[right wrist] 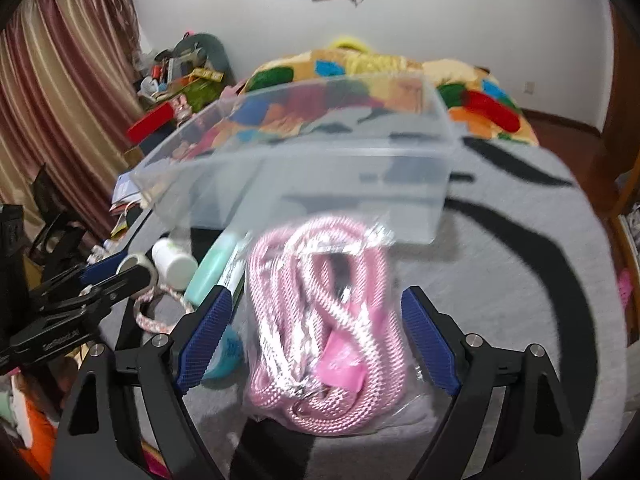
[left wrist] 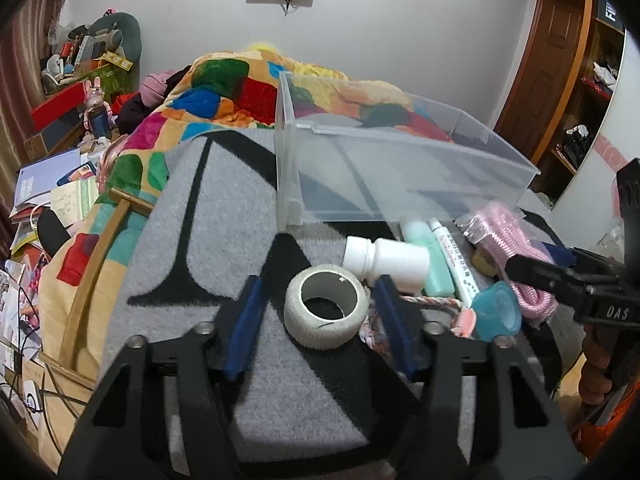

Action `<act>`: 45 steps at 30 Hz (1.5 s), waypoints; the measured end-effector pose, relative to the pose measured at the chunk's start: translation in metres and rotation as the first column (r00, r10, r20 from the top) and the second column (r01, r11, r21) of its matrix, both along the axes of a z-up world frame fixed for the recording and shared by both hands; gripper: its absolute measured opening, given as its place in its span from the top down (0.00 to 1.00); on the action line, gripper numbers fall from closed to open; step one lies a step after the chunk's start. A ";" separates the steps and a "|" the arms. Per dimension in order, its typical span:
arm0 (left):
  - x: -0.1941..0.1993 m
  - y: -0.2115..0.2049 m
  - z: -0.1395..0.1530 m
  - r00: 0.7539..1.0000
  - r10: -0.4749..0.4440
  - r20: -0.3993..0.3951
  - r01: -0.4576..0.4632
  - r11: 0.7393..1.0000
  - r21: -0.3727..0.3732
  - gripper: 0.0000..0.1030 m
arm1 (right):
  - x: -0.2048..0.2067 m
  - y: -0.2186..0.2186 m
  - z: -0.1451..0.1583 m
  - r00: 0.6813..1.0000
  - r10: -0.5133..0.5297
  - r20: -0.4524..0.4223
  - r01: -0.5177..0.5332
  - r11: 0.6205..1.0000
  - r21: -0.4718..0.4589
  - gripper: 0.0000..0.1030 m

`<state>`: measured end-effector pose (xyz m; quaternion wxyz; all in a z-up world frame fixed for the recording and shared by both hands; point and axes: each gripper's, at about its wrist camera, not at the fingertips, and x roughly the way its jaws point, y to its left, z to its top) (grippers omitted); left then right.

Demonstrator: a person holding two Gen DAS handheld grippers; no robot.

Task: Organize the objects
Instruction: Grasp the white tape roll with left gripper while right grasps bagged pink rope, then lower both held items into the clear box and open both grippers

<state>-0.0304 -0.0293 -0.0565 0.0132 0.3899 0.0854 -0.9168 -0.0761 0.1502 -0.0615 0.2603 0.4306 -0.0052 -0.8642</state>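
I see a bed under a grey blanket [left wrist: 240, 216] with black curves, a patchwork quilt [left wrist: 224, 88] beyond, white walls, curtains [right wrist: 60, 92]. My left gripper [left wrist: 318, 280] straddles the tape roll [left wrist: 326, 310], spread wide; my right gripper [right wrist: 316, 316] gapes around the bagged pink rope [right wrist: 320, 332]. The clear bin [left wrist: 400, 168] sits just behind.

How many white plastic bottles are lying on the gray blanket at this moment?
1. The white bottle lies on its side just beyond the tape roll, left of the green tube, in front of the clear bin. Others may hide under the pile.
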 end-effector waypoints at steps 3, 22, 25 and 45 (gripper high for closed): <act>0.000 -0.001 0.000 1.000 0.000 -0.007 0.000 1.000 0.011 0.61 | 0.002 0.005 -0.004 1.000 -0.019 -0.004 0.019 1.000 0.011 0.32; 0.007 0.001 0.082 0.977 -0.029 -0.212 0.018 0.998 -0.053 0.62 | 0.025 0.028 0.069 0.986 -0.039 -0.165 0.019 0.993 -0.121 0.52; -0.002 0.002 0.092 0.973 -0.036 -0.229 0.022 0.998 -0.062 0.62 | 0.021 0.023 0.085 0.977 -0.048 -0.208 0.023 0.992 -0.123 0.52; -0.128 0.005 0.065 0.996 -0.065 -0.054 0.062 0.997 -0.048 0.62 | -0.100 -0.021 0.075 0.991 -0.084 -0.108 0.083 0.996 -0.015 0.52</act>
